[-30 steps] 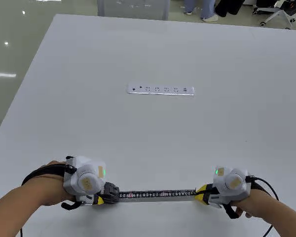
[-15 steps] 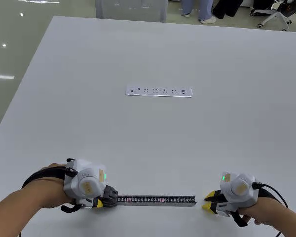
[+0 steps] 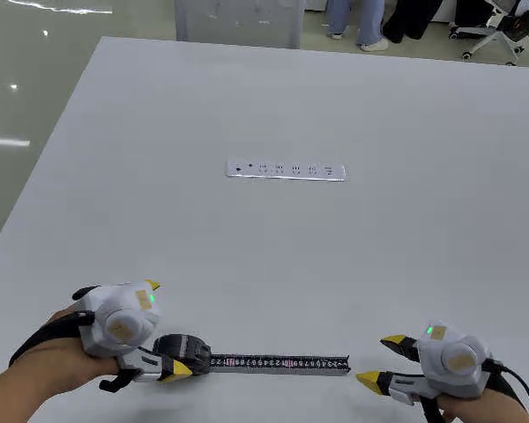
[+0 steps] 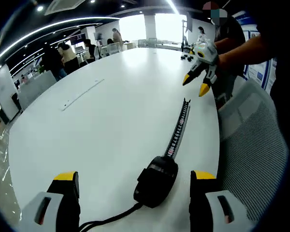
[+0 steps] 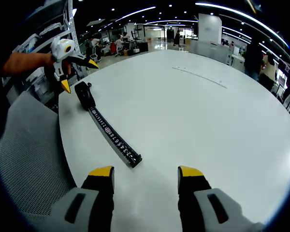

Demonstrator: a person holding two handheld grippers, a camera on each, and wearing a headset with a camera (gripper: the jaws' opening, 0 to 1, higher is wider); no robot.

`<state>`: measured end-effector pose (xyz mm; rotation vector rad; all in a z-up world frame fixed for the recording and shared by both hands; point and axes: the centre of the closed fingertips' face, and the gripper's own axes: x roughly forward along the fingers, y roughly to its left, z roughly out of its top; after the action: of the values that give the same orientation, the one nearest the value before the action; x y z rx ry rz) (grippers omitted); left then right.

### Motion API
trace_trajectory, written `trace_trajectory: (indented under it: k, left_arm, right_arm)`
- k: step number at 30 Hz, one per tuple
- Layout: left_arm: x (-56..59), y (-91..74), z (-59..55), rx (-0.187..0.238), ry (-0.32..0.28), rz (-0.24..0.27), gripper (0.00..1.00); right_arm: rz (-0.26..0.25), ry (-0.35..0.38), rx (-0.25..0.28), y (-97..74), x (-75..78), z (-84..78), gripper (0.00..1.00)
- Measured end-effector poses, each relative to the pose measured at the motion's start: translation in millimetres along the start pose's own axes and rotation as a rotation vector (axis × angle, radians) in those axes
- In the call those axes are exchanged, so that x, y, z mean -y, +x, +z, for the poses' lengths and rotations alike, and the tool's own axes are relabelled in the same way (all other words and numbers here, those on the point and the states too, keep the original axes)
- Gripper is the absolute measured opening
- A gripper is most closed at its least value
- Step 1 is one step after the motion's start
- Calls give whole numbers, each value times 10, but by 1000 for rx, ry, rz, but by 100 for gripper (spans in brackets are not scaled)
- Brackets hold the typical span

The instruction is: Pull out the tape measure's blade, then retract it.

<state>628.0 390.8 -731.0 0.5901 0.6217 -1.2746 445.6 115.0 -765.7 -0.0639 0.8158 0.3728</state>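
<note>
Black tape measure [image 3: 182,352] released, left tongs [image 3: 166,328] spread

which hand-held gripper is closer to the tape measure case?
Left. The left hand-held gripper has the case between its open jaws; the right hand-held gripper sits beyond the blade tip.

From the person's seat, the white table [image 3: 353,256] is open surface toward 12 o'clock, where a low power strip [image 3: 286,169] lies flat, well apart. At 9 o'clock the tape measure case [image 3: 183,351] sits between the left gripper [image 3: 165,328]'s wide-apart jaws, touching neither. Its blade [image 3: 282,362] lies flat toward 3 o'clock, with a gap of bare table before the right gripper [image 3: 380,359]'s parted jaws.
</note>
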Motion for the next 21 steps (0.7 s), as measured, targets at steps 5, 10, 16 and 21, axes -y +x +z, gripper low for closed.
trace_trajectory:
  k: [5,10,16,21]
  left_arm:
    - [-58,-210,-223,142,-305,66,100]
    - [13,-440,-360,276,-351,86,100]
    - [42,-463,-434,261,-356,88,100]
    - [256,-600,-713,253,-426,97,100]
  right_arm:
    - [-80,54,77,-163,-6,-31,67]
    - [-115,112,149,-307,-13,-36,89]
    - [-115,99,149,-332,-27,-54,98]
    - [-129,38,132,-532,-121,-107,100]
